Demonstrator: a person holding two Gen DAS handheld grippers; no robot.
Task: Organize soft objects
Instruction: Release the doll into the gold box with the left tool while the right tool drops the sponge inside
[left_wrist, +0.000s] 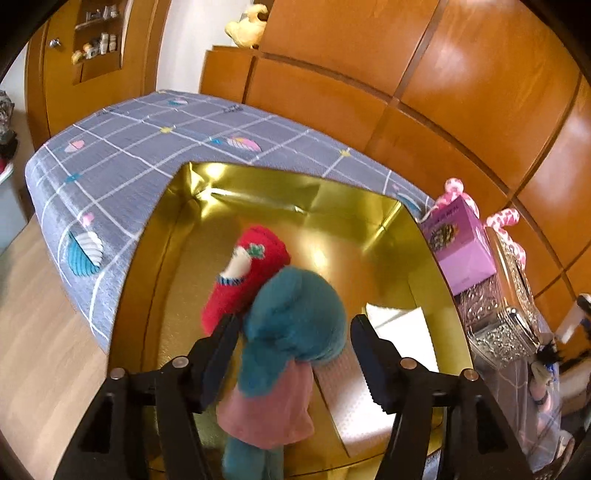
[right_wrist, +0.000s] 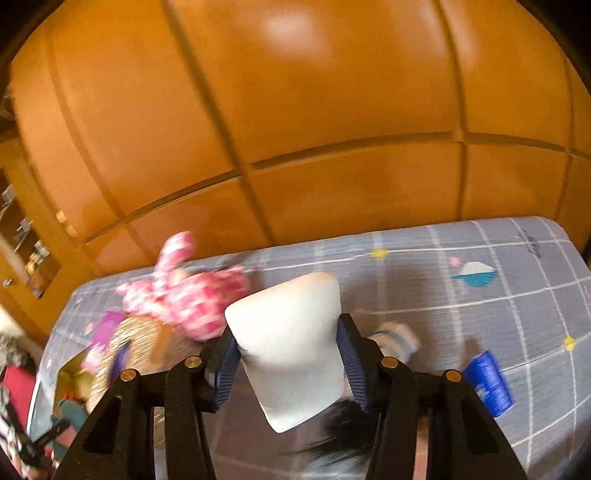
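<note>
A gold-lined box (left_wrist: 406, 240) stands on the bed. Inside it lies a red fuzzy sock (left_wrist: 255, 266) with a teal and pink soft toy (left_wrist: 291, 302) leaning over it. My left gripper (left_wrist: 295, 328) hangs over the box, open, with the teal toy between its fingers and a gap at the right pad. My right gripper (right_wrist: 288, 350) is shut on a white soft block (right_wrist: 291, 339), held above the bed with both pads pressing its sides. A pink checked plush (right_wrist: 192, 295) lies behind and to the left of the block.
A purple box (left_wrist: 458, 243) and a glittery tissue holder (left_wrist: 498, 325) stand right of the gold box. On the grey checked bedcover (right_wrist: 480, 314) lie a white-and-blue sock (right_wrist: 397, 339), a blue packet (right_wrist: 487, 384) and something black and hairy (right_wrist: 343, 432). Wooden wardrobe doors (right_wrist: 295, 110) back the bed.
</note>
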